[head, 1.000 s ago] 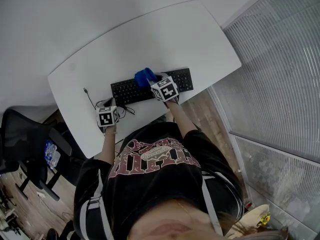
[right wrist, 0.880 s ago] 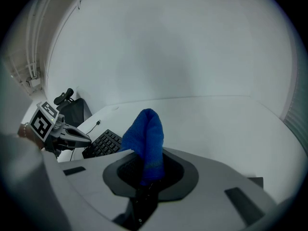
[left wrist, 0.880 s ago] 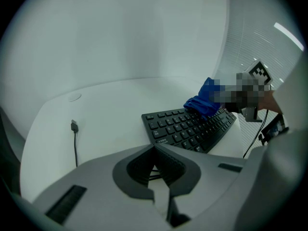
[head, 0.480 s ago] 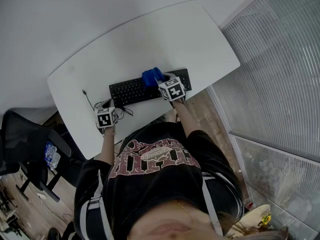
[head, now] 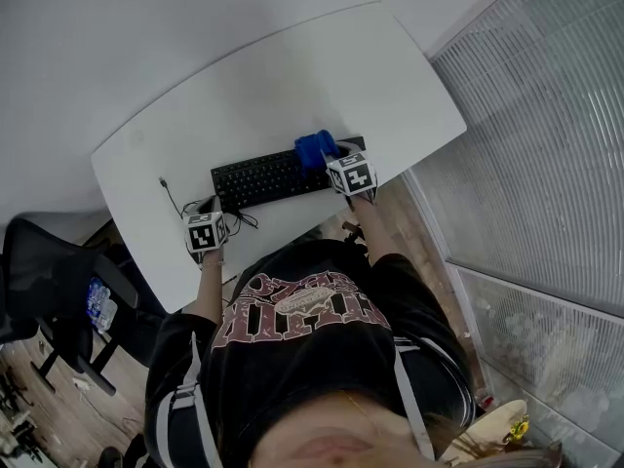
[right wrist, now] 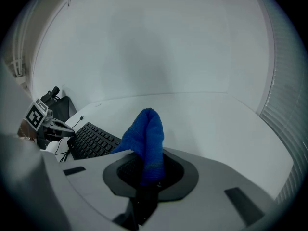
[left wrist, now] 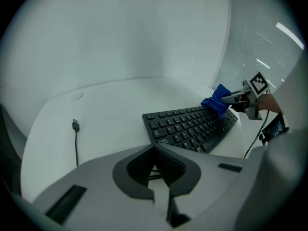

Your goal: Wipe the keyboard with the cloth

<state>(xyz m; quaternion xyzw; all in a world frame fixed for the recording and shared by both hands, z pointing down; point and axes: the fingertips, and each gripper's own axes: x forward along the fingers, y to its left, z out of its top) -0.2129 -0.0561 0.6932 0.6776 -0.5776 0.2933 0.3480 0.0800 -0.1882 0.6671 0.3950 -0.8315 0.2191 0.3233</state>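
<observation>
A black keyboard lies near the front edge of the white table. My right gripper is shut on a bunched blue cloth, which rests on the keyboard's right end. In the right gripper view the cloth sticks up from between the jaws, with the keyboard stretching away to the left. My left gripper sits at the keyboard's left end by its cable, jaws shut with nothing seen between them. The left gripper view shows the keyboard and the cloth at its far end.
A loose cable with a USB plug lies on the table left of the keyboard. A black office chair stands at the left beside the table. Window blinds run along the right. The table's front edge is just behind both grippers.
My right gripper has slid the blue cloth rightward along the keyboard, from about its middle to its right end. The left gripper has hardly moved.
</observation>
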